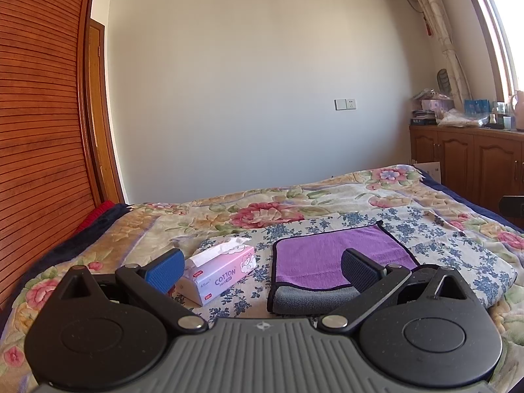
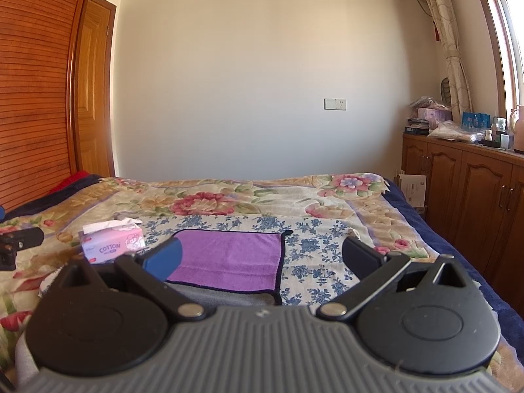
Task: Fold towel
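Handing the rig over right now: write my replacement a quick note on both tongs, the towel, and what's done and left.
Left tongs: open, empty, above the bed.
Right tongs: open, empty.
Purple towel lies on the blue floral cloth, apparently folded at least once, grey underside showing at the near edge. Tissue box sits to its left, apart from it.
Left: grip the towel and finish any remaining fold.

A purple microfibre towel with dark piping (image 1: pixel 337 255) is laid on the floral bedspread (image 1: pixel 294 203), beside a pink tissue pack (image 1: pixel 217 273); the left gripper (image 1: pixel 263 267) is held spread above them.
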The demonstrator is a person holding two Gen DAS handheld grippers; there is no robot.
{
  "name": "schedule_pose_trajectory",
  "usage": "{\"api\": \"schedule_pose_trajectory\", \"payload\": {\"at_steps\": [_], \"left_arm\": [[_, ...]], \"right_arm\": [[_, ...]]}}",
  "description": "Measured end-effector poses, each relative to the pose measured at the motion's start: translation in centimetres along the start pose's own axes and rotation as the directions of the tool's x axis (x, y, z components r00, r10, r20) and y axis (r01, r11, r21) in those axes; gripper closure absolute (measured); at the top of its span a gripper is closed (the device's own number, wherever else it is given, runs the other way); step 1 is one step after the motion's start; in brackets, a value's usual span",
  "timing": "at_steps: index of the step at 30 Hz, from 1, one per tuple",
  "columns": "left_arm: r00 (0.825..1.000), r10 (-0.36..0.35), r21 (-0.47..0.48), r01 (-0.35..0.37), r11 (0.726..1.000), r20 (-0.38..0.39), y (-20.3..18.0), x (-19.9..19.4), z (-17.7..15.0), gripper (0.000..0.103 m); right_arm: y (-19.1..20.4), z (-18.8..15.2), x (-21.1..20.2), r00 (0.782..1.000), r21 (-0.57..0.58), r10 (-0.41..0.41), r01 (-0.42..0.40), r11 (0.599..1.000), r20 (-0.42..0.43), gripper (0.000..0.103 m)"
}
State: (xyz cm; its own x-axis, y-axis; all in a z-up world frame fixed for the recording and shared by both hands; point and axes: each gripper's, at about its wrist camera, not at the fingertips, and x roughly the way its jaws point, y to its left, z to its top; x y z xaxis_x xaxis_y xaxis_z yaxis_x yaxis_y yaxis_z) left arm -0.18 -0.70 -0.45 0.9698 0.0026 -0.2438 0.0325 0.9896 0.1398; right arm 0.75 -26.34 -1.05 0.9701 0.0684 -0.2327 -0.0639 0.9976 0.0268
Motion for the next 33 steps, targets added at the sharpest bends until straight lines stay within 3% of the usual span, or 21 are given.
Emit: {"api": "schedule_pose_trajectory", "payload": {"at_steps": [33], "left_arm": [[0.990,-0.061,0.074,0.071,0.995,-0.125,-1.1,4.5,0.1,0.000]], "right_arm": [[0.6,-0.1,3.8,0.997,-0.009,0.028,-0.029,1.000,-0.076,0.000]]}}
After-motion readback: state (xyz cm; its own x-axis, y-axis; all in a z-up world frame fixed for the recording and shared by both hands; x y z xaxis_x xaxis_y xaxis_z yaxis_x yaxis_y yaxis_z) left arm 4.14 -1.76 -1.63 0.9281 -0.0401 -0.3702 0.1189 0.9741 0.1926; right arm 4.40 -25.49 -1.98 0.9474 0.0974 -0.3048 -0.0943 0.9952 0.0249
